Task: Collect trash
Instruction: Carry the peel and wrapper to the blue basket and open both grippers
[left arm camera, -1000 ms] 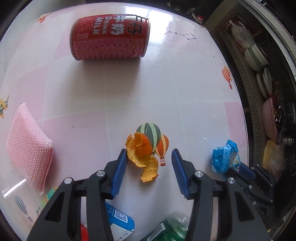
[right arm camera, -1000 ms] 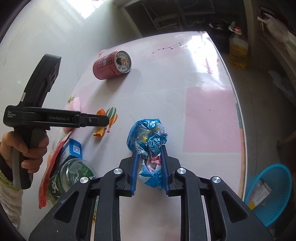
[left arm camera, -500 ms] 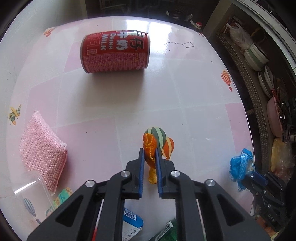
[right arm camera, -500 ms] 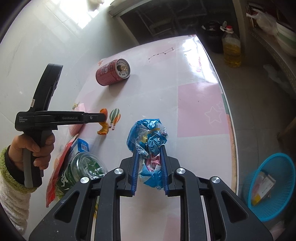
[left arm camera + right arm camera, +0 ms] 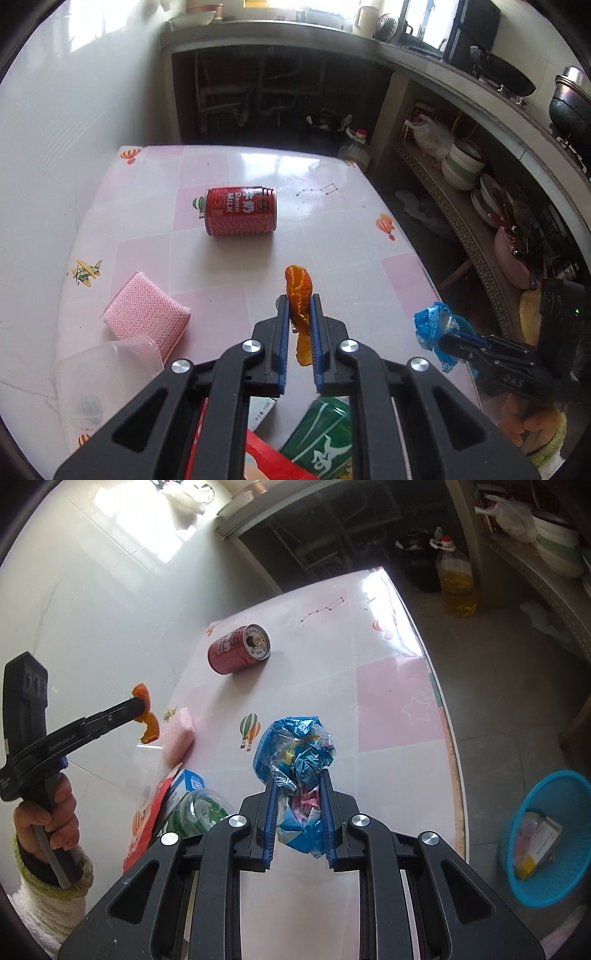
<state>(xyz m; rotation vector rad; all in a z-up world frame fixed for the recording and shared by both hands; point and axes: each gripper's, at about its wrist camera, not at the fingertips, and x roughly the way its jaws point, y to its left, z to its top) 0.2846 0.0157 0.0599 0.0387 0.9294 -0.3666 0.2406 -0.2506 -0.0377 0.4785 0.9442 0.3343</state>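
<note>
Left tool [image 5: 298, 321]: my jaws are clamped on the orange peel [image 5: 299, 291]; peel stands on end between the pads, long axis up-down, 1 end above the tips, 1 curl hanging below.
Right tool [image 5: 298, 794]: jaws pressed together on the crumpled blue wrapper [image 5: 295, 749], which bulges out ahead of the tips.
Peel location: in the air over the tabletop [image 5: 236, 258], toward its left edge, clear of the surface.
Wrapper location: over the near half of the tabletop, closer to its right edge.
Key relation: the blue basket [image 5: 546, 834] sits on the floor beyond the tabletop's right edge; my right tool is the nearer one, my left must cross the whole tabletop to reach it.
Change vs 1 s ago: left jaws were apart around the peel lying flat by the balloon print; they have closed on it and the peel is now lifted. Wrapper grip unchanged.
Left behind: red milk can [image 5: 241, 211] on its side near the far end; green bottle [image 5: 321, 432] at the near edge.
Judgement: carry to basket next, right load first.
</note>
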